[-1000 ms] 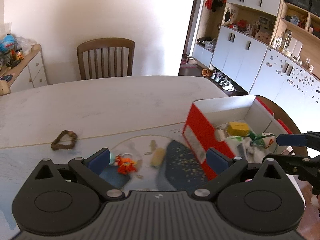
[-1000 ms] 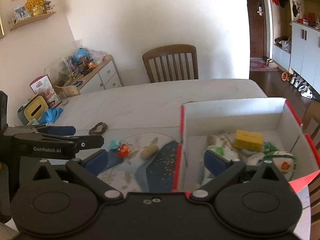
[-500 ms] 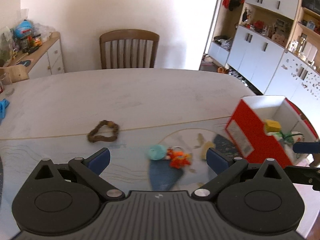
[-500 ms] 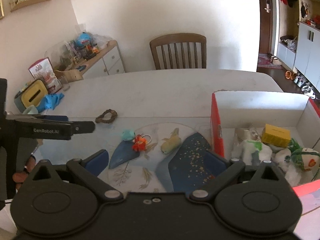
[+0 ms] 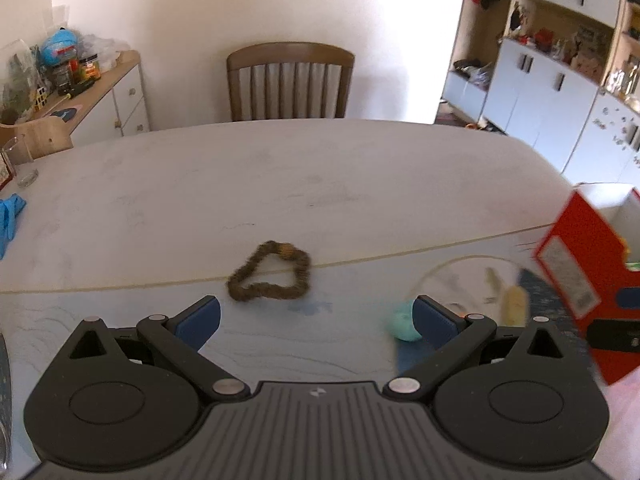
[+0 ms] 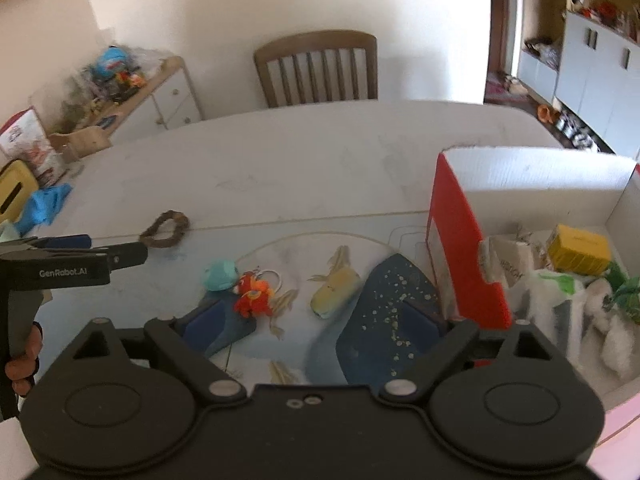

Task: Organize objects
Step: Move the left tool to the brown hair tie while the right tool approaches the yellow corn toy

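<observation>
Just ahead of left hand-held gripper [image 5: 316, 316]: brown scrunchie [image 5: 269, 277].

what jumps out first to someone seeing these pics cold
The red box at the table's right, open and crammed with clutter, including a yellow block. Left of it, a bright orange toy lies on the printed mat, and farther left a brown ring sits directly ahead of the open left gripper.

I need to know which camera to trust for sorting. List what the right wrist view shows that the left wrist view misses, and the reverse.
Only the right wrist view shows the orange toy, the yellow block inside the red box, and the left hand-held gripper.
Only the left wrist view shows the glass at the table's left edge.
Both show the brown ring, teal toy and chair.
</observation>
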Available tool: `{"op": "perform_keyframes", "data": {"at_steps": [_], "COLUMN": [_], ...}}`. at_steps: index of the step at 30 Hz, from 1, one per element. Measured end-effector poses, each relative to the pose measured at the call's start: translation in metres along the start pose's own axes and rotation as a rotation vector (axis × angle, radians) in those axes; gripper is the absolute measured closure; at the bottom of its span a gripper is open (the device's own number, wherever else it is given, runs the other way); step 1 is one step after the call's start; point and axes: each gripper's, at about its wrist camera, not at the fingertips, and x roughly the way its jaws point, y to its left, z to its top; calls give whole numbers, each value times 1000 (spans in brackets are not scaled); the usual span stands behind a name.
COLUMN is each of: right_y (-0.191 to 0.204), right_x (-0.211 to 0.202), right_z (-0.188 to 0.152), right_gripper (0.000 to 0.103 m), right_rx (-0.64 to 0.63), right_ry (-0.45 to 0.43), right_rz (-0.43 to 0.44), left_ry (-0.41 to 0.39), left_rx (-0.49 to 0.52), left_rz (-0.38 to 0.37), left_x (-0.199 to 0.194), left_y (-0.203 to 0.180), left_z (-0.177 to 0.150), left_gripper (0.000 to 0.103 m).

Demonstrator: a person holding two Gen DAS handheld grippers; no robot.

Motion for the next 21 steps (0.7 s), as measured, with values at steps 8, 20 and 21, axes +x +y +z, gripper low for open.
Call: {"op": "perform_keyframes", "data": {"at_steps": [8, 20, 21], "right_y": [2, -2, -2], "right_x": [37, 73, 76], "right_z": [8, 9, 9], "right_gripper": [21, 28, 29], "right_rx": [42, 58, 60], "right_ry": [37, 97, 100], "right_rz": [-63, -97, -104], "left_ry": [15, 46, 49], "left_rx": [4, 77, 77], "left_rz": [50, 50, 53], "left_x": [36, 78, 80], "left_y": [22, 25, 25], "left_z": [6, 17, 17], "left_gripper": [0, 0, 0]}}
